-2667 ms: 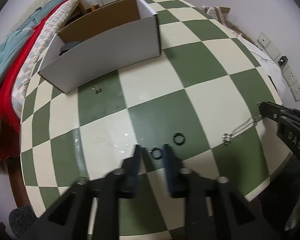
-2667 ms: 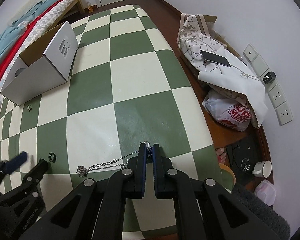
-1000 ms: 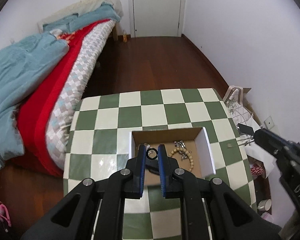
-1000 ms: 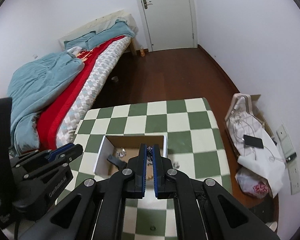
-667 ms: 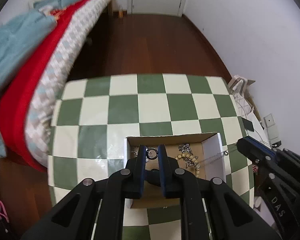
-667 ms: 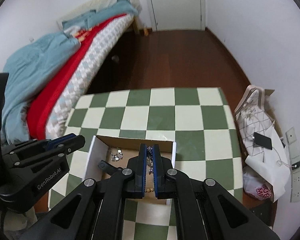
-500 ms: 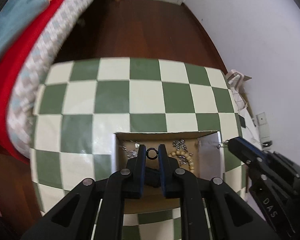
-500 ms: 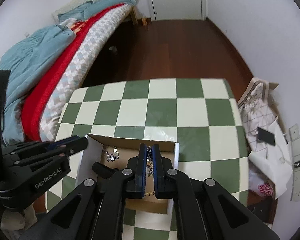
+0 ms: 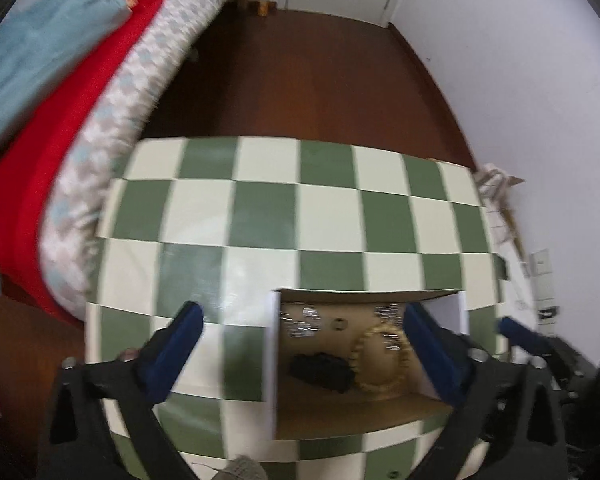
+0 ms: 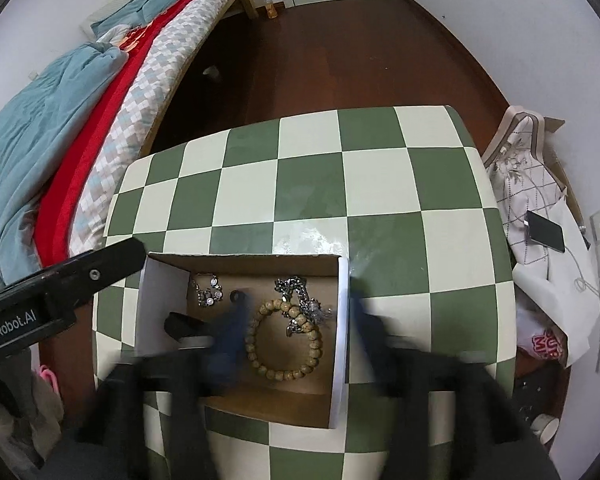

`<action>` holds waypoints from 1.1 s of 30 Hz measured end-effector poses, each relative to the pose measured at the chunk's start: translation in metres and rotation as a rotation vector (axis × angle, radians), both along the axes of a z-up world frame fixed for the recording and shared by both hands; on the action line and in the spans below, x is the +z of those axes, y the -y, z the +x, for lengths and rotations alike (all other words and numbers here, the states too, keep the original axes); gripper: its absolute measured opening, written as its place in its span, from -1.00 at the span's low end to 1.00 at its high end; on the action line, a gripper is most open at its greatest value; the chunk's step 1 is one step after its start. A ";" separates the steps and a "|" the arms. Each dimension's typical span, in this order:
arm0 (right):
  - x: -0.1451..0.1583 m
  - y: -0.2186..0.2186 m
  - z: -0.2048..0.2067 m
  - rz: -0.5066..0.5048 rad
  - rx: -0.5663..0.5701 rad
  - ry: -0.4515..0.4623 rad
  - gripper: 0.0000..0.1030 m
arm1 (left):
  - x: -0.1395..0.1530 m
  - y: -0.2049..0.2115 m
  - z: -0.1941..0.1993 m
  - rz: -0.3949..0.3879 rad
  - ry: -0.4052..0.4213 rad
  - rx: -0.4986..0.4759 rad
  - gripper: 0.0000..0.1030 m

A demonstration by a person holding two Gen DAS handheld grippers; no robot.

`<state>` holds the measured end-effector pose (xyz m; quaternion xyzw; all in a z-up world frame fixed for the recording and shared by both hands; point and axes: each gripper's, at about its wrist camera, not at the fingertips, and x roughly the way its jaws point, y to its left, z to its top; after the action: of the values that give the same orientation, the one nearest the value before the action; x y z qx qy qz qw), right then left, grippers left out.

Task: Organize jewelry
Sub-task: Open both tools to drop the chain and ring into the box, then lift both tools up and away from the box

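Note:
An open white cardboard box (image 10: 342, 320) stands on the green and cream checked table (image 10: 320, 184). Inside lie a wooden bead bracelet (image 10: 286, 336), a silver chain necklace (image 10: 300, 294), a small black ring (image 10: 235, 297), a sparkly silver piece (image 10: 208, 292) and a black object (image 10: 184, 326). The box (image 9: 270, 364) and bracelet (image 9: 380, 356) also show in the left wrist view. My left gripper (image 9: 304, 344) is open and empty above the box. My right gripper (image 10: 296, 324) is open, blurred, above the box and empty.
A bed with red and blue covers (image 10: 80, 92) lies left of the table. A bag, papers and a phone (image 10: 546, 232) sit on the floor to the right. Dark wood floor (image 10: 340, 48) and a door lie beyond.
Both grippers have opened above the box. The ring has dropped from my left gripper and the chain necklace from my right gripper; both now lie in the box.

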<state>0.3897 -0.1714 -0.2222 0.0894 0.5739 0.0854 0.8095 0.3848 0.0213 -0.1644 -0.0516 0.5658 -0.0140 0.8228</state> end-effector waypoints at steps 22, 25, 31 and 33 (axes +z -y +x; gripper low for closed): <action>0.010 -0.020 -0.071 -0.193 0.018 0.029 1.00 | 0.017 -0.024 -0.093 0.300 0.153 0.098 0.99; 0.019 -0.019 -0.084 -0.213 0.012 0.059 1.00 | 0.024 -0.022 -0.107 0.285 0.171 0.103 0.99; 0.046 -0.014 -0.110 -0.234 -0.017 0.139 1.00 | 0.044 -0.014 -0.134 0.262 0.230 0.093 0.99; 0.058 -0.012 -0.121 -0.243 -0.027 0.172 1.00 | 0.053 -0.011 -0.144 0.254 0.254 0.089 0.99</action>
<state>0.2688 -0.1593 -0.1646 -0.0090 0.5073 0.0119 0.8617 0.2410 0.0326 -0.1112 0.0298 0.4516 0.0874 0.8874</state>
